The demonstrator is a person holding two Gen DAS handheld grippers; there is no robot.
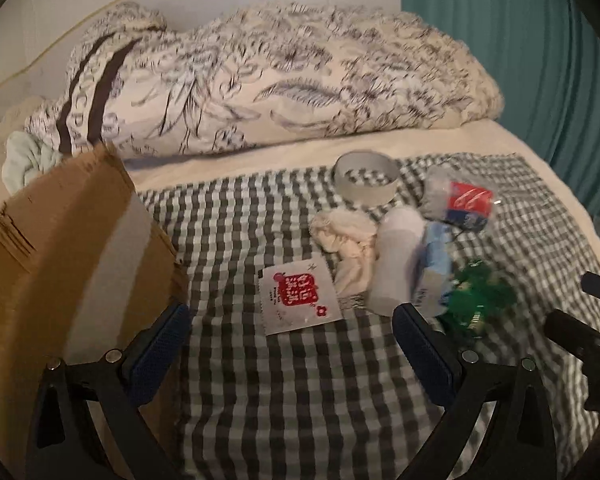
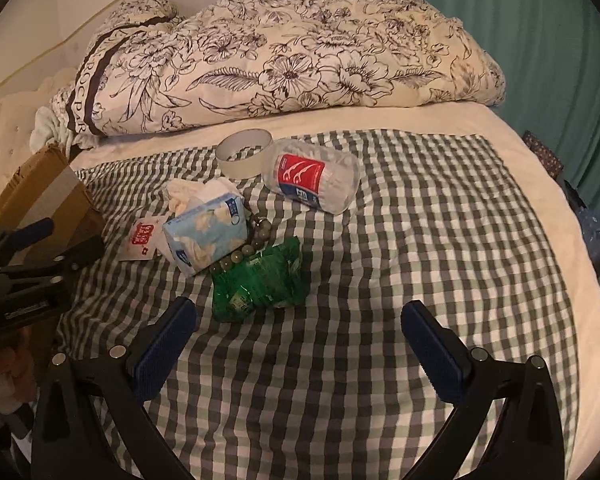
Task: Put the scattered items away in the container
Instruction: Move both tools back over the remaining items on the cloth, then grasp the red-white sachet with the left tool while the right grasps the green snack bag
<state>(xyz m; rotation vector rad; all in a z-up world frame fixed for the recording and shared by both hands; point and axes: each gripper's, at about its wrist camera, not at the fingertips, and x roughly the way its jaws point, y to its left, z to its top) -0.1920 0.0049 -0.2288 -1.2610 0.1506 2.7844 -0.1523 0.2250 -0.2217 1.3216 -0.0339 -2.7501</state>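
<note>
Both grippers were hovering over the checked cloth (image 2: 380,240) on the bed, nothing in either one. The left gripper (image 1: 292,344) had its jaws spread wide, sitting right next to the cardboard box (image 1: 72,248), which stood at the left edge of the cloth with a flap up. The right gripper (image 2: 300,344) was spread wide too, just short of the green wrapper (image 2: 260,280).

All the loose stuff was still out on the cloth, none of it in the box. The tape roll (image 2: 244,152) sat at the far edge near the floral duvet (image 2: 280,56), with the clear tub with the red label (image 2: 312,180) lying on its side just beside it. The blue tissue pack (image 2: 204,236) was tipped up in the middle, a bead bracelet (image 2: 244,252) curled against it and touching the green wrapper. A crumpled white cloth (image 2: 184,196) poked out behind the tissue pack, and the small sachet with red print (image 1: 296,300) lay flat nearest the box. The left view was pretty blurry on the right side, so the wrapper was just a green smear there
</note>
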